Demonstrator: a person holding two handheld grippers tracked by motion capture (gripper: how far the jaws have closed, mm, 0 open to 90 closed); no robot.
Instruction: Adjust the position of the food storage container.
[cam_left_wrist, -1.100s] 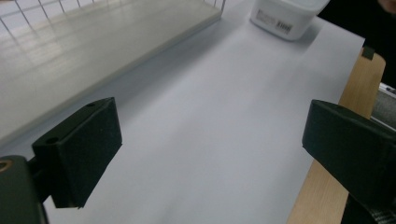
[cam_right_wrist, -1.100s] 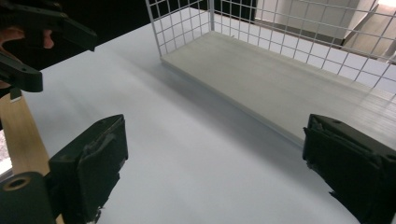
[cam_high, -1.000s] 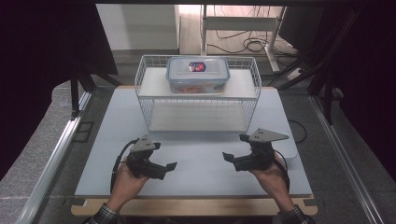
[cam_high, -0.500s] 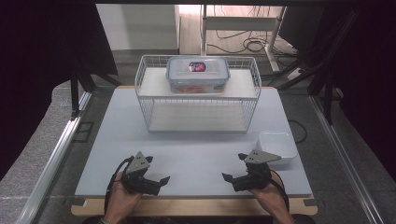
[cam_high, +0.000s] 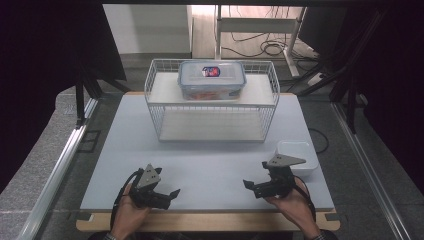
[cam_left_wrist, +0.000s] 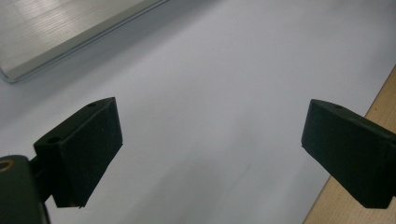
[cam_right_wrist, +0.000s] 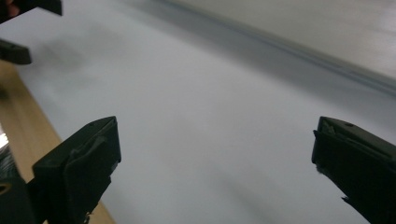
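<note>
We note both grippers, left (cam_high: 172, 192) and right (cam_high: 248, 184), fingers wide, empty, low over the white table (cam_high: 210, 160); dark room around.

Black left gripper (cam_high: 172, 194) and right gripper (cam_high: 248, 185); white table mat (cam_high: 210, 165); white wire basket (cam_high: 212, 107); clear box (cam_high: 212, 80), red-blue label; white dish (cam_high: 299, 156).

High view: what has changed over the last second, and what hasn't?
Both hands drew back toward the near table edge. The left tongs and right tongs stand open, holding nothing, and uncovered the white tray. The wire basket and the lidded container on it stayed put.
</note>
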